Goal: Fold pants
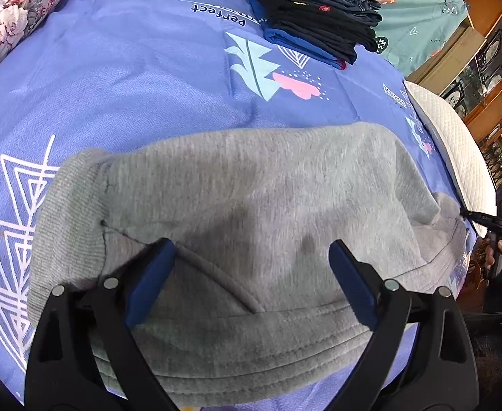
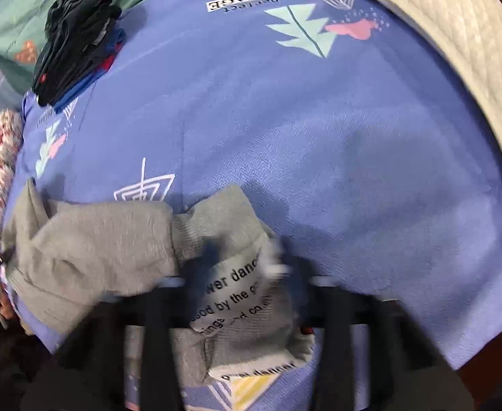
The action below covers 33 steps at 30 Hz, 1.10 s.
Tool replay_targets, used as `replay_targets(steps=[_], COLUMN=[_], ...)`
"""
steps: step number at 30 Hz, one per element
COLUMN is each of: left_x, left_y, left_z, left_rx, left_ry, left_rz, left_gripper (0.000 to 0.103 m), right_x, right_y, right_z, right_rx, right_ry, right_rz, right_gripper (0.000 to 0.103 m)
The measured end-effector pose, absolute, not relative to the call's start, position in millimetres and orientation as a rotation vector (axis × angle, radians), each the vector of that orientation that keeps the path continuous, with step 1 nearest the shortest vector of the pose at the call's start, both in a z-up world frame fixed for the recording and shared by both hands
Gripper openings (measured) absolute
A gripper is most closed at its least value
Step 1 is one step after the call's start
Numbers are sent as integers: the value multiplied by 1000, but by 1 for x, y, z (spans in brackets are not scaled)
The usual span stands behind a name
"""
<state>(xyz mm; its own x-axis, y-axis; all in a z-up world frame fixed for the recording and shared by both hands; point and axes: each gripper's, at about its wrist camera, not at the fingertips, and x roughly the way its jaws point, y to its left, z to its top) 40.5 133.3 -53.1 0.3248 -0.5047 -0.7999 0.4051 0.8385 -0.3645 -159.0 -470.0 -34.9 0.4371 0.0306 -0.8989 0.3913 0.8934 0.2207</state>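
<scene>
The left gripper point(image 1: 251, 274) is held wide open above the grey sweatpants point(image 1: 251, 185), its blue pads point(image 1: 149, 281) spread apart over the cloth near the waistband, with nothing clamped between them. The right gripper point(image 2: 247, 274) is seen blurred, its jaws drawn nearly together on a bunched part of the grey sweatpants point(image 2: 93, 239) where black printed lettering point(image 2: 237, 294) can be read; no earlier view is given against which a motion could be judged. The garment is laid flat on a blue patterned bedsheet point(image 1: 131, 78), partly folded, with a ribbed cuff point(image 1: 65, 212) lying at the left in the left wrist view. Further out, a stack of folded dark clothes point(image 1: 316, 13) is set at the far side of the sheet. A white quilted mattress edge point(image 1: 453, 144) is seen at the right, and a floral cushion point(image 1: 14, 17) at the far left.
</scene>
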Motion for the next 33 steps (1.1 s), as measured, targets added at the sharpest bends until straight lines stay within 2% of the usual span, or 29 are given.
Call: replay_targets(steps=[7,10,11,15,18,19,20,22,24,25,27,28,31,33], left_x=[40,39,39,36,36,36,35,33,29,28,23,22,17,15], left_y=[135,135,135,135,135,135,134,134,132,131,131,133,138,140], left_z=[-53,-53,-53,-53,-52,-52,-52,-52,-53,-54,-55,-55,-53,-46], left_rx=[-110,-106,-106,-93,-85,-85,-83,-71,-39,-25,0,1,-10,-35], left_ry=[1086,1082,1082,1080,1081,1082,1082,1081,1076,1076,1075,1075,1073,1074], left_rz=[-610,-616,-618,-622,-619,-618,-617,-614,-606,-603,-602,-606,-608,-604], left_gripper=[93,93,93,92,92,92,92,92,93,93,92,92,92,92], right_x=[-216,-243,-249,-246,-240,-239,-237,-225,-207,-197,-174,-170,-170,-174], right_y=[-440,-455,-463,-468,-454,-450,-445,-427,-407,-402,-402,-404,-397,-397], right_z=[48,48,41,-3,9,19,26,36,31,21,-31,-48,-42,-26], right_rx=[336,375,399,459,444,440,441,434,380,352,365,405,360,365], right_ry=[863,807,818,970,937,899,870,837,871,910,1109,1151,1130,1046], right_rz=[-321,-457,-495,-479,-422,-405,-374,-257,-194,-199,-250,-229,-208,-177], right_gripper=[6,4,0,0,0,4,15,26,29,35,35,31,31,32])
